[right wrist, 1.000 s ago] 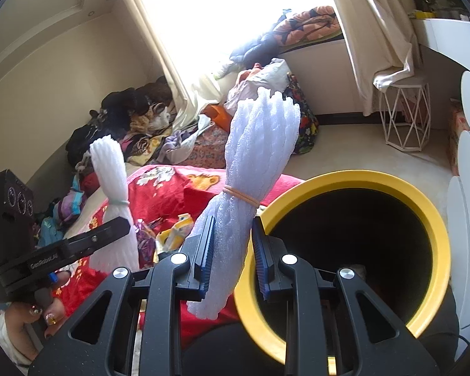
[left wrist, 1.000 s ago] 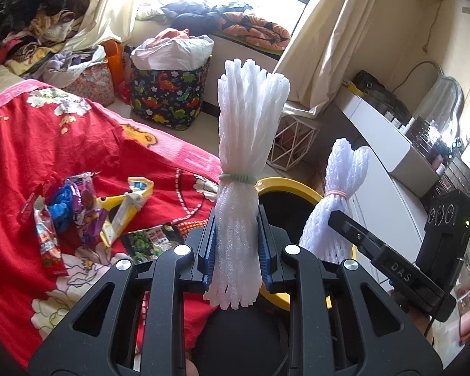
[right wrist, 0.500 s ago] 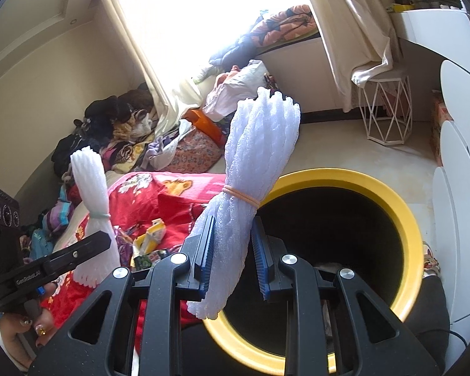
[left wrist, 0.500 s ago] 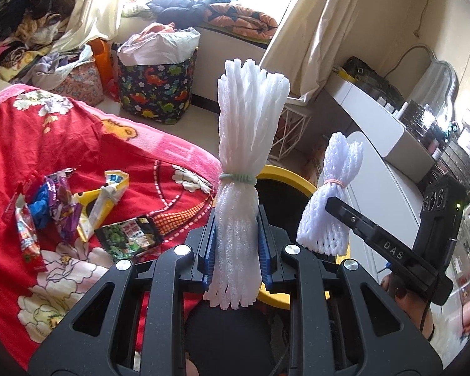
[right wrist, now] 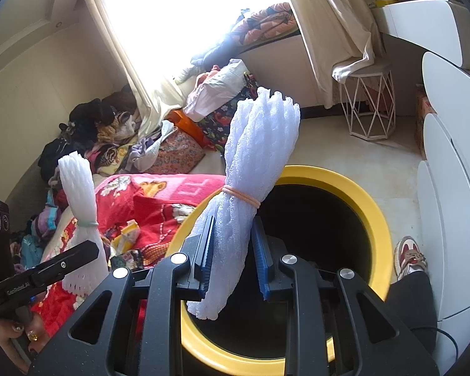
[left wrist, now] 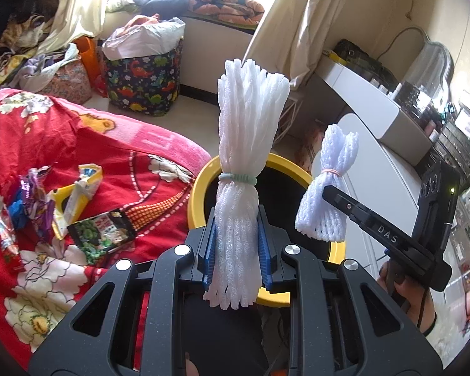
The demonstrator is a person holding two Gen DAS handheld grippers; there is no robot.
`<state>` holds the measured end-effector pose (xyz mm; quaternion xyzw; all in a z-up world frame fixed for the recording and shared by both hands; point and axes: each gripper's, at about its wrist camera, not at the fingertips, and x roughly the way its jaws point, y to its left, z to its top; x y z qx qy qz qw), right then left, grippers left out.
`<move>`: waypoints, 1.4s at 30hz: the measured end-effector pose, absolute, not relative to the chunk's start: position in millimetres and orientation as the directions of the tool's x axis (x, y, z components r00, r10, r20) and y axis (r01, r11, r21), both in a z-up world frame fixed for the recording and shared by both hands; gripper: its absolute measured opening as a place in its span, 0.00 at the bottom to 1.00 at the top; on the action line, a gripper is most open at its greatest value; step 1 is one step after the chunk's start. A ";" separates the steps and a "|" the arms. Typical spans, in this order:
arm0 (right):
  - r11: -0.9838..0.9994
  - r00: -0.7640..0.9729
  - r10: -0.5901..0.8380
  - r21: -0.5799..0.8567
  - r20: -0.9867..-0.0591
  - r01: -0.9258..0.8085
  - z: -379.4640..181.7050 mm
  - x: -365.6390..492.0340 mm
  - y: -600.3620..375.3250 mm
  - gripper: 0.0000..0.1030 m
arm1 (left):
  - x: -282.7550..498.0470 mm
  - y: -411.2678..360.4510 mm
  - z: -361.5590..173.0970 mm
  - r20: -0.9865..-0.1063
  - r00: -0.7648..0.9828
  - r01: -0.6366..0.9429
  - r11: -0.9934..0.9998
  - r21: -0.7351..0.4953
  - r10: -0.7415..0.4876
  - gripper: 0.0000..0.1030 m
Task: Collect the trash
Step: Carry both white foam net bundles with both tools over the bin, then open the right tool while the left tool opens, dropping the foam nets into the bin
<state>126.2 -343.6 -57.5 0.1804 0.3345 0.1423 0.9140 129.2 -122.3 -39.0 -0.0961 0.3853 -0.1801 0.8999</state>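
Cluttered bedroom, red blanket (left wrist: 116, 144) left of both grippers. Left gripper (left wrist: 236, 250) clamps green-banded foam bundle (left wrist: 247, 144); right gripper (right wrist: 233, 257) clamps orange-banded foam bundle (right wrist: 253, 163), yellow-rimmed bin (right wrist: 354, 188) just ahead.

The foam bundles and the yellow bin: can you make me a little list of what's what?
left gripper: shut on foam bundle with green band
right gripper: shut on foam bundle with orange band
yellow-rimmed bin: open, beside the bed, below both bundles
red blanket: on the bed
snack wrappers: lying on the blanket
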 end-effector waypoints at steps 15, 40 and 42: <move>0.897 0.714 0.350 0.436 -0.607 -0.069 -76.9 133.2 -371.8 0.23 | 143.6 -162.0 -58.3 -0.710 0.576 0.297 0.913 -0.280 -0.405 0.16; 0.894 0.763 0.299 0.448 -0.572 -0.014 -72.1 126.9 -385.3 0.70 | 142.8 -155.0 -57.0 -0.660 0.646 0.233 0.922 -0.310 -0.385 0.89; 0.894 0.770 0.298 0.448 -0.564 -0.018 -69.2 125.9 -385.1 0.71 | 141.2 -152.6 -54.1 -0.652 0.658 0.229 0.925 -0.303 -0.377 0.89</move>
